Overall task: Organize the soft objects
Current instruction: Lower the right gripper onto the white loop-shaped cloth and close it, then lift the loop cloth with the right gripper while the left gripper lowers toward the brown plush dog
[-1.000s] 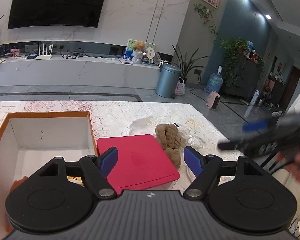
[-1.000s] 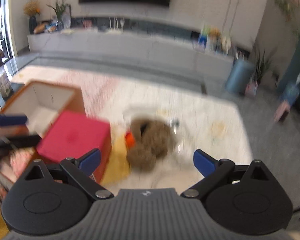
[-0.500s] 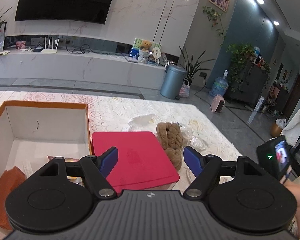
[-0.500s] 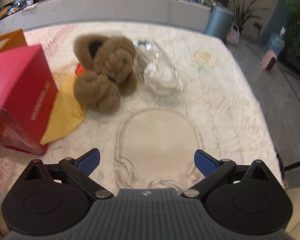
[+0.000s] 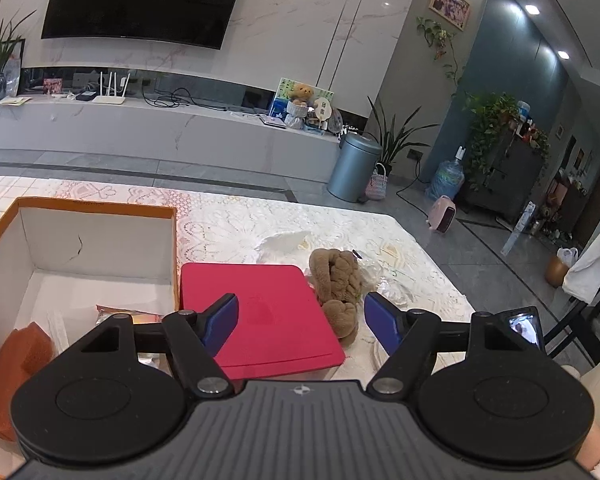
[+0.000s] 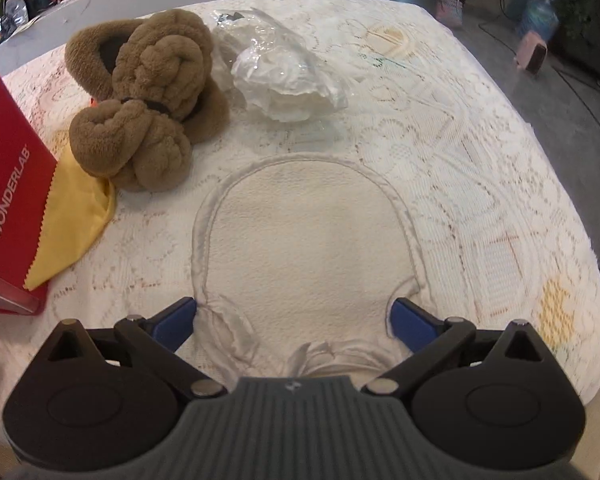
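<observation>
Both fingers of the left gripper (image 5: pixel 300 320) stand spread and empty above the red box (image 5: pixel 260 312), brown plush slippers (image 5: pixel 338 280) right of centre. Right gripper (image 6: pixel 294 320), likewise spread, straddles a cream bib (image 6: pixel 308 236); slippers upper left.

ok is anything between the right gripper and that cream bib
Nothing visible is. The right gripper is open with its fingers either side of the bib's near end. The brown slippers, yellow cloth and plastic bag lie beyond or beside the bib.
</observation>
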`<state>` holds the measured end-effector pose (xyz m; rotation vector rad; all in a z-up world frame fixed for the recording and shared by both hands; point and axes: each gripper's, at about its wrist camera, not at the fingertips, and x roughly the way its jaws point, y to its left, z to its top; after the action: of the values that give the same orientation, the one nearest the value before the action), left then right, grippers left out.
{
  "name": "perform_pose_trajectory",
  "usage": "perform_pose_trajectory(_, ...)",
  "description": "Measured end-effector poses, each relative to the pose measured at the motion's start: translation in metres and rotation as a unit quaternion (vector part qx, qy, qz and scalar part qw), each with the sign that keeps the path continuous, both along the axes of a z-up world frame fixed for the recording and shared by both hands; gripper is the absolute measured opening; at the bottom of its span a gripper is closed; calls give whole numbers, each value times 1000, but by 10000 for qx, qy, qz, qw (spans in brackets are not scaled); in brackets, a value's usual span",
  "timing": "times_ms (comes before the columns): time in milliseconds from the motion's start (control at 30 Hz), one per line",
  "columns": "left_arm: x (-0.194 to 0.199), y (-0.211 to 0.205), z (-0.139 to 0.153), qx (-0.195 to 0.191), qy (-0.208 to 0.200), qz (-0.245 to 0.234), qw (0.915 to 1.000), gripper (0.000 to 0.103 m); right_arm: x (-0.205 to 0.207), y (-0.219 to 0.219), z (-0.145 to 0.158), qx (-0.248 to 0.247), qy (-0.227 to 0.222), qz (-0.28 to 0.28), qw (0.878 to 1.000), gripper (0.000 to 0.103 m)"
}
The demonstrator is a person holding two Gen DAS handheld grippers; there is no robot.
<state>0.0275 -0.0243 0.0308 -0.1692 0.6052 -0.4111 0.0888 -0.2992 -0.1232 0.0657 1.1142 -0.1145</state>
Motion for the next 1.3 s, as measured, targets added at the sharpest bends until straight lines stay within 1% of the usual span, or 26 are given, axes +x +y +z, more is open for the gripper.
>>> perform_pose_trajectory(100,-4,-6,2,-43,-7,-4,10000,84,-4,0,-1,-32,-115,70,9999,100)
perform_pose_trajectory(133,-4,-7,4,-48,-19,-15,10000,84,-5,0,-1,-58,-134,70,9999,97)
perform_pose_trajectory(167,-6,-9,5,-43,-35,-27,10000,84,-7,-1,1,-87,-184,56,9998,90)
perform_pose_trajectory(200,-8,-10,6,-36,-53,-43,10000,84,-8,-3,4,-97,-267,-8,9996,76)
perform_pose_trajectory(233,-9,-13,8,-22,-72,-59,10000,84,-11,-5,8,-102,-374,-84,9992,66)
perform_pose_trajectory(267,-11,-15,9,11,-83,-70,9999,84,-13,-8,10,-72,-461,-175,9988,49)
perform_pose_trajectory(333,-15,-19,11,106,-101,-77,9999,84,-15,-16,12,125,-538,-280,9981,42)
perform_pose_trajectory(367,-17,-21,12,133,-120,-86,9998,84,-17,-20,13,242,-592,-338,9974,32)
perform_pose_trajectory(400,-18,-23,13,165,-130,-96,9997,84,-17,-24,14,383,-635,-367,9966,25)
perform_pose_trajectory(433,-20,-25,13,201,-128,-94,9997,84,-18,-28,15,525,-662,-387,9957,23)
perform_pose_trajectory(633,-22,-36,20,419,-141,-91,9990,84,-24,-40,24,1050,-894,-531,9890,19)
perform_pose_trajectory(800,-11,-53,23,672,-57,-114,9977,84,-39,-43,40,1432,-1248,-333,9812,19)
perform_pose_trajectory(867,-2,-65,22,852,69,-272,9960,84,-43,-45,41,1684,-1296,-261,9768,19)
perform_pose_trajectory(967,12,-89,18,1341,249,-645,9885,84,-42,-50,39,2028,-1251,-96,9712,19)
perform_pose_trajectory(1033,21,-105,16,1575,337,-706,9844,83,-43,-52,39,2186,-1285,-68,9673,19)
perform_pose_trajectory(1100,30,-122,14,1752,372,-870,9800,83,-44,-53,40,2177,-1317,-70,9670,19)
perform_pose_trajectory(1200,40,-153,2,2126,465,-1427,9656,83,-44,-55,38,2236,-1306,-78,9659,19)
perform_pose_trajectory(1233,43,-164,-4,2232,489,-1486,9621,83,-44,-54,37,2223,-1296,-76,9663,19)
perform_pose_trajectory(1300,49,-181,-16,2316,551,-1489,9598,83,-46,-52,36,2178,-1307,-37,9672,19)
